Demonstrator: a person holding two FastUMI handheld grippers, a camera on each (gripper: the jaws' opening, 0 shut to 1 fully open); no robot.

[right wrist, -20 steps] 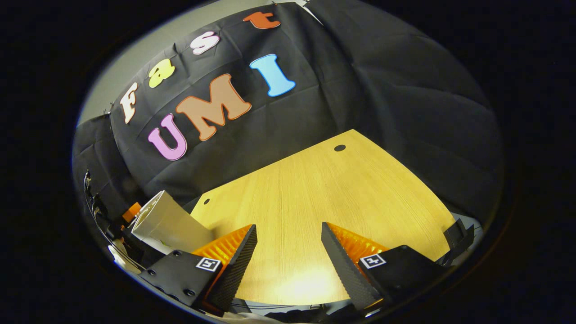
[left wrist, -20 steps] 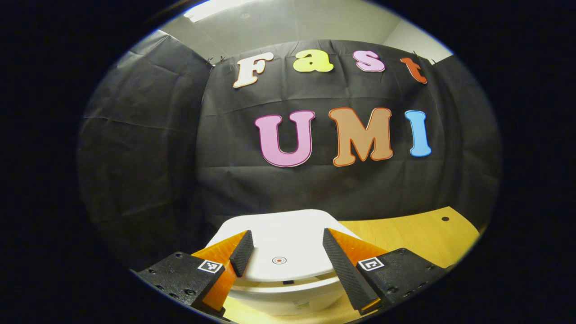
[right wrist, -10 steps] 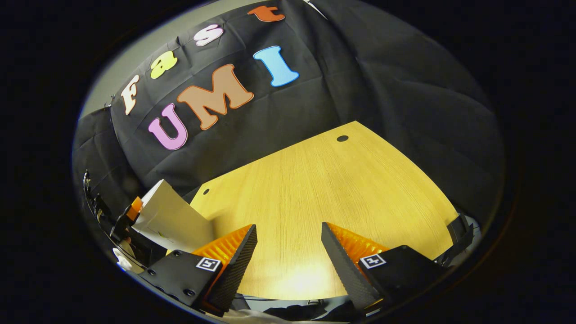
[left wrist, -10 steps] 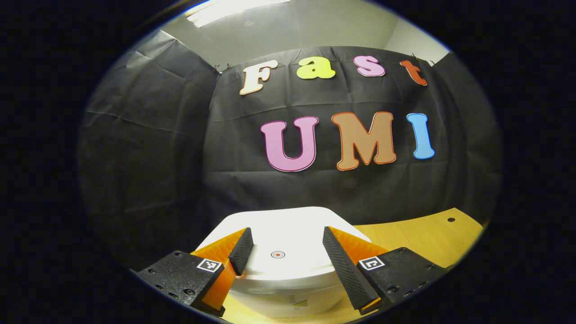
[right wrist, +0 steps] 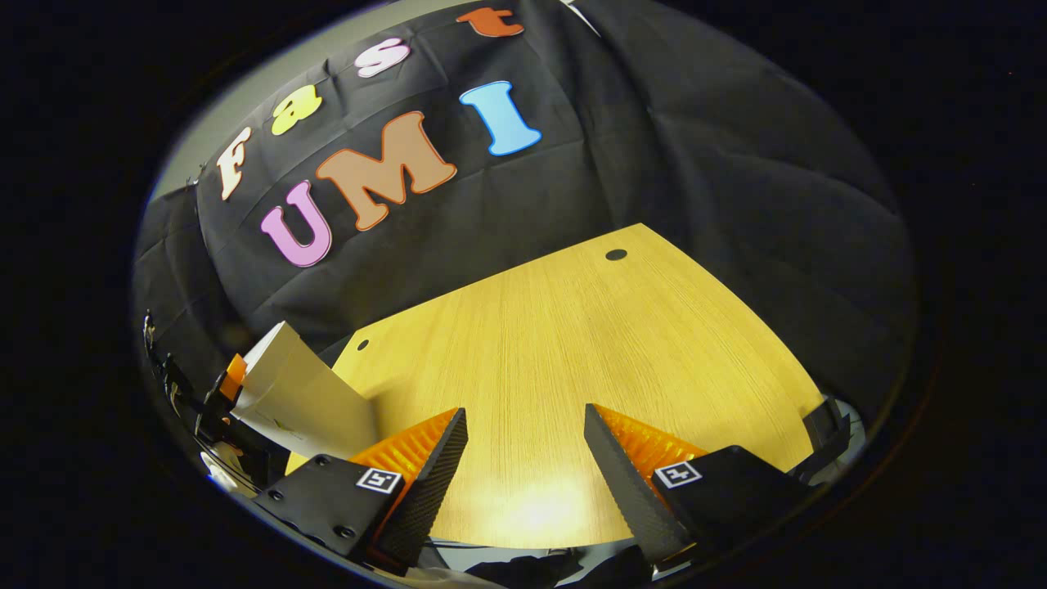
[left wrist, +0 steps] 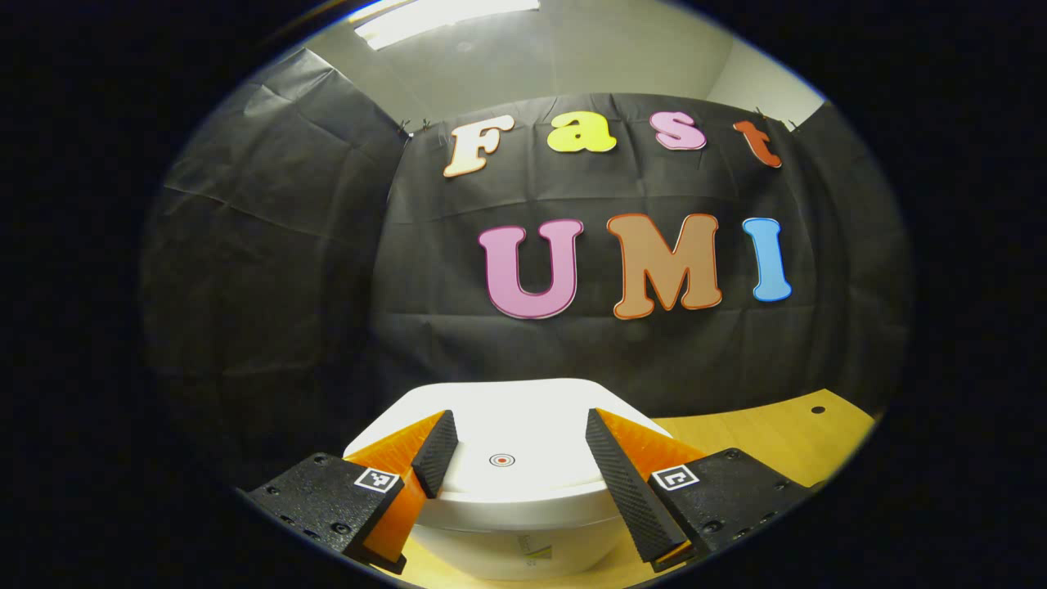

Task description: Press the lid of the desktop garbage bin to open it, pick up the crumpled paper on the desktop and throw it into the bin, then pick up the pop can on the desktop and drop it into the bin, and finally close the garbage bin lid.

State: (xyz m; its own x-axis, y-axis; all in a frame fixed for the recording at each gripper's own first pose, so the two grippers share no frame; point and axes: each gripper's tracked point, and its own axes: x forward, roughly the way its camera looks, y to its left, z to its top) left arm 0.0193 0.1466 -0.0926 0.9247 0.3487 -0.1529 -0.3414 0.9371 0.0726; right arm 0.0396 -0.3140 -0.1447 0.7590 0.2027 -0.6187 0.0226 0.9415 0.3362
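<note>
A white desktop bin [left wrist: 523, 532] stands on the wooden table [left wrist: 761, 433], its rounded lid [left wrist: 523, 409] down and marked with a small red dot [left wrist: 501, 460]. My left gripper [left wrist: 518, 417] is open just above the lid, one finger on each side of the dot; whether it touches the lid I cannot tell. In the right gripper view the bin [right wrist: 298, 397] stands at the far left, with the left gripper [right wrist: 225, 388] behind it. My right gripper [right wrist: 523, 411] is open over the bare table [right wrist: 572, 343], nothing between its fingers.
The table has two small dark holes [right wrist: 616, 254] [right wrist: 362, 344] near its far edge. Black cloth walls close in behind and to both sides. A dark clamp-like fitting [right wrist: 826, 425] sits at the table's right front corner.
The dark gap under the lid's front edge has closed and the lid now sits flush. My left gripper has lifted and tilted up slightly. My right gripper has barely shifted.
</note>
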